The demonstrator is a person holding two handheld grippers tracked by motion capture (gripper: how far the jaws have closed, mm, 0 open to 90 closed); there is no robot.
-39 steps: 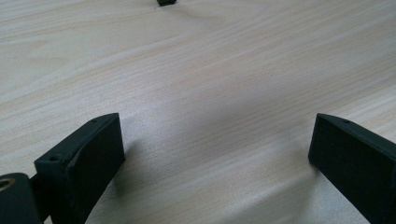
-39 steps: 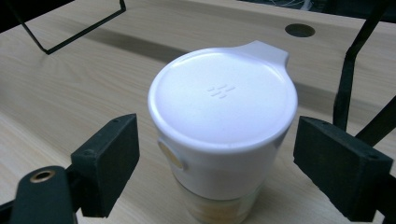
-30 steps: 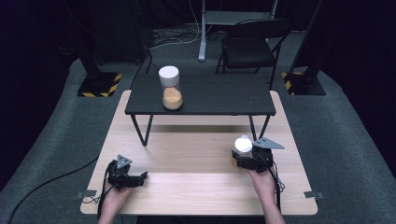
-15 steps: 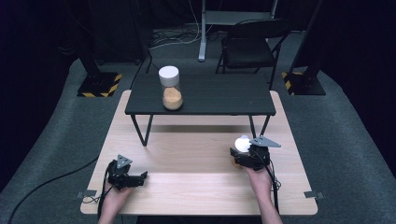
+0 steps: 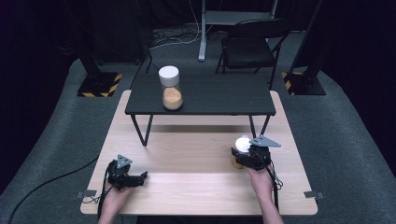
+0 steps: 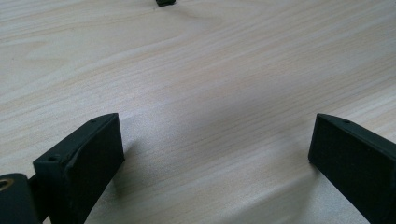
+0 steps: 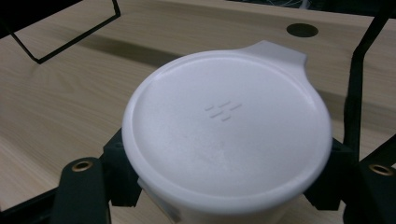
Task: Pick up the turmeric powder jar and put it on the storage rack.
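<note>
My right gripper (image 5: 240,158) stands at the right of the wooden table (image 5: 196,154). It is shut on a small jar (image 5: 242,143) with a white tabbed lid (image 7: 227,126) and orange contents. Its jaws have just been closing, and the black fingers (image 7: 122,173) now press on the jar's sides below the lid. At the front left my left gripper (image 5: 141,177) lies on the wood, pointing right. In the left gripper view its jaws (image 6: 215,154) stand wide open with bare wood between them.
A low black table (image 5: 224,95) stands on the far half of the wooden one. It carries a second jar (image 5: 171,88), with a white lid and orange filling. A black chair (image 5: 250,46) and stand bases are on the floor behind.
</note>
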